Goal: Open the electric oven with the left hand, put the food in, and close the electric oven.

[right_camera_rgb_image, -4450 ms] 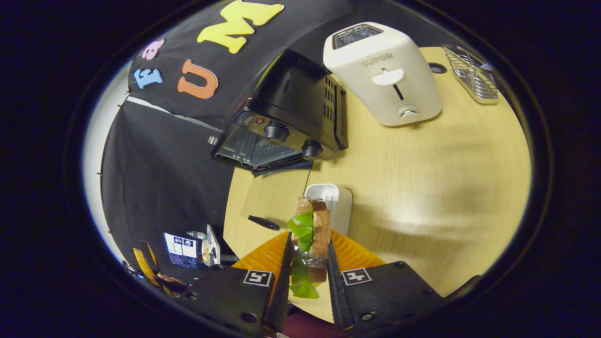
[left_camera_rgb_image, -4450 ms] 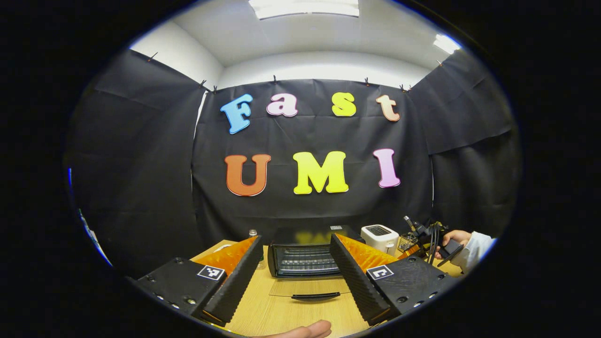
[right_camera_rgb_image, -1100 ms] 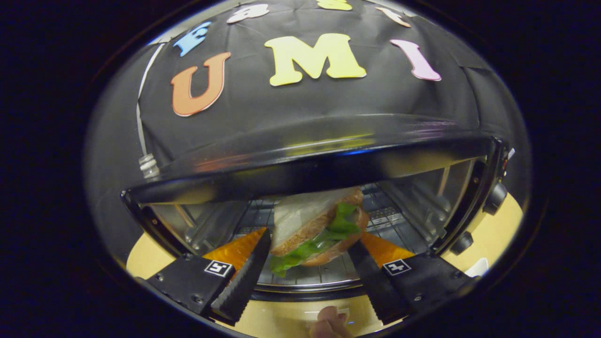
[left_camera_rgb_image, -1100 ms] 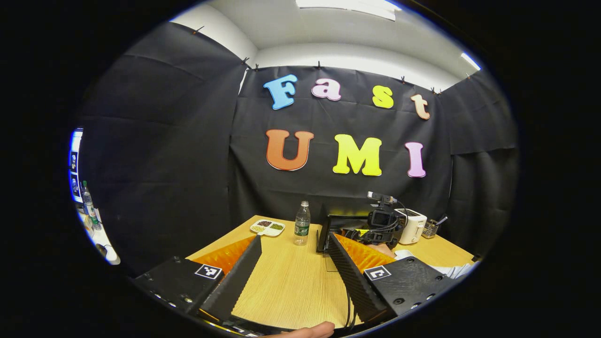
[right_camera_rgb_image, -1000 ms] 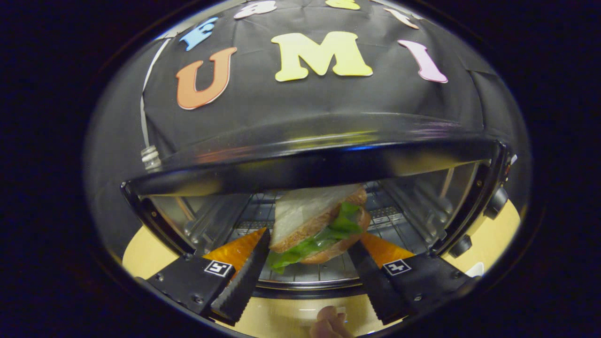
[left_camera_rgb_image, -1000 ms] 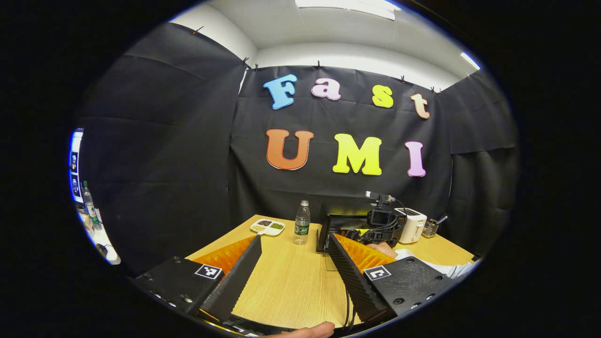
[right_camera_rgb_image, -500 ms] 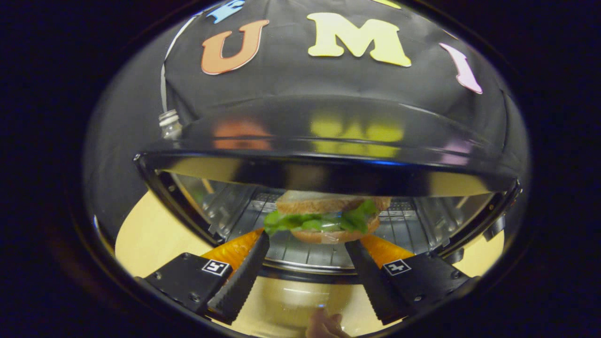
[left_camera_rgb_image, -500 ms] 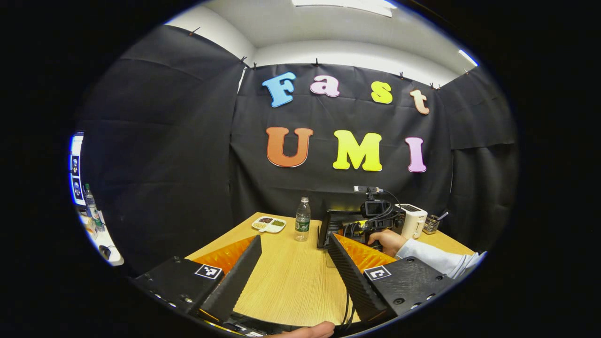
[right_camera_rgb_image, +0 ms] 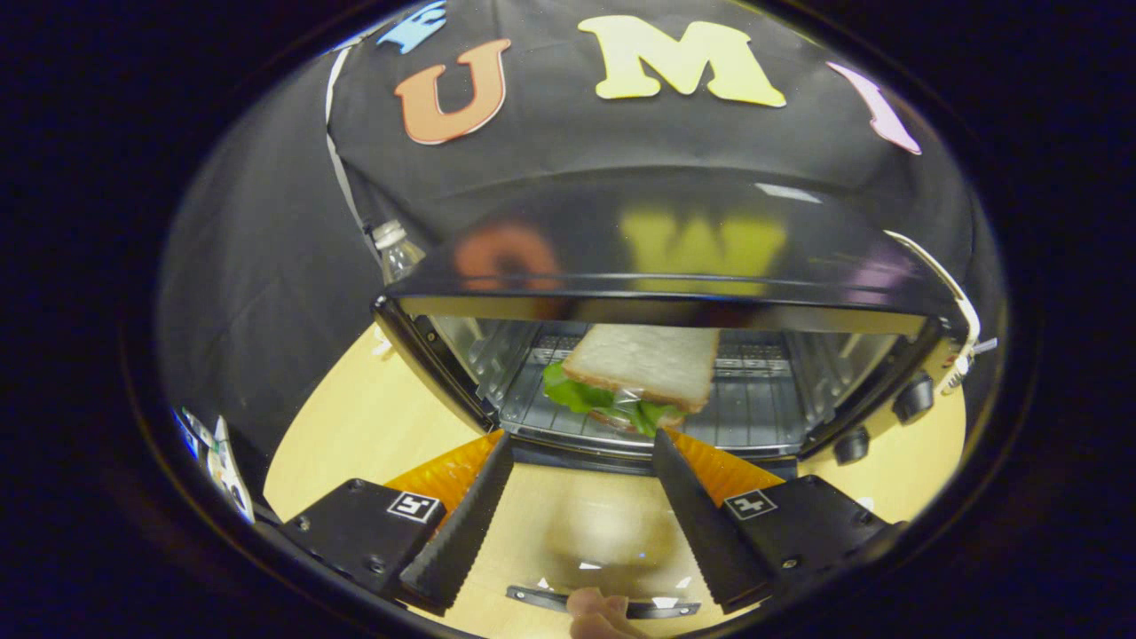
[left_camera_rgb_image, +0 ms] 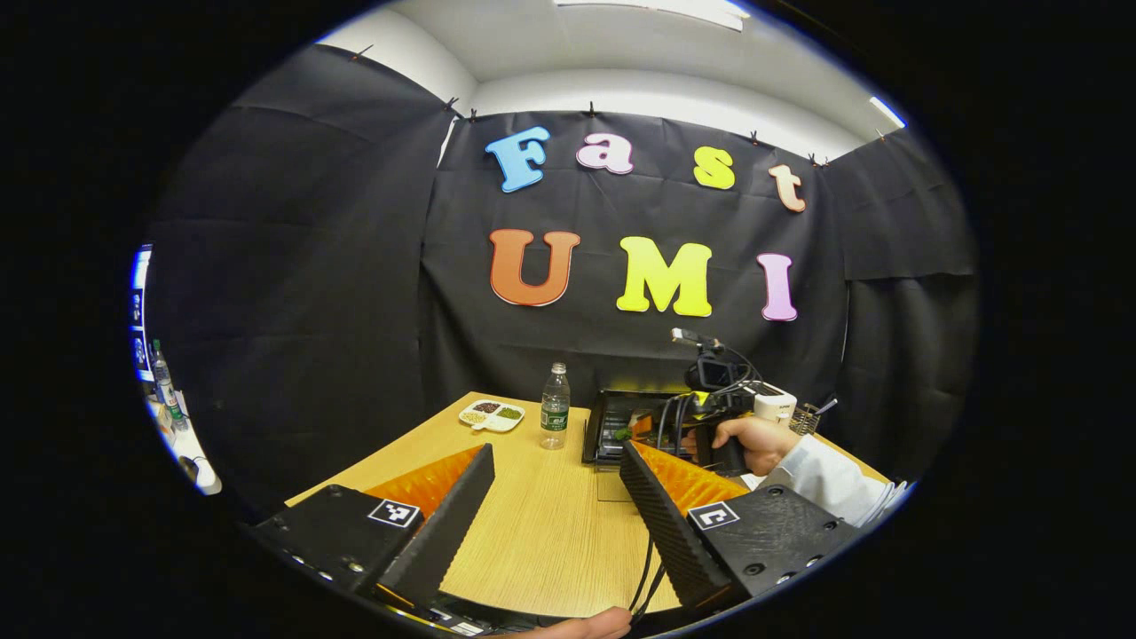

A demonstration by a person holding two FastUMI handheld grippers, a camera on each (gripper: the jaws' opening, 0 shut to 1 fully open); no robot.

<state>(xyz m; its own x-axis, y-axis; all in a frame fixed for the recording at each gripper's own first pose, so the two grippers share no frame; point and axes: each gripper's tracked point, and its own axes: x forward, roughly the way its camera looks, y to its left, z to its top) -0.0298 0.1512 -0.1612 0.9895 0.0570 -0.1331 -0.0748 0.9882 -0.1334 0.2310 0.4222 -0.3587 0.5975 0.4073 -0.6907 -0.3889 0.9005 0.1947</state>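
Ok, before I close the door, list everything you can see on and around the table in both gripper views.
Electric oven: one, black, on the table, door folded down open.
Sandwich: one, white bread with green lettuce, lying on the oven's wire rack, free of both grippers.
Oven door handle: one, black, near edge of the open door.
Water bottle: one, clear, upright left of the oven.
Divided dish: one, white, left of the bottle.
Toaster: one, white, right of the oven, partly hidden.
Wire basket: one, metal, beside the toaster.
Table: one, light wood.
Left gripper: open, empty, over the table.
Right gripper: open, empty, before the oven mouth.
Hand: holding the right gripper, white sleeve.
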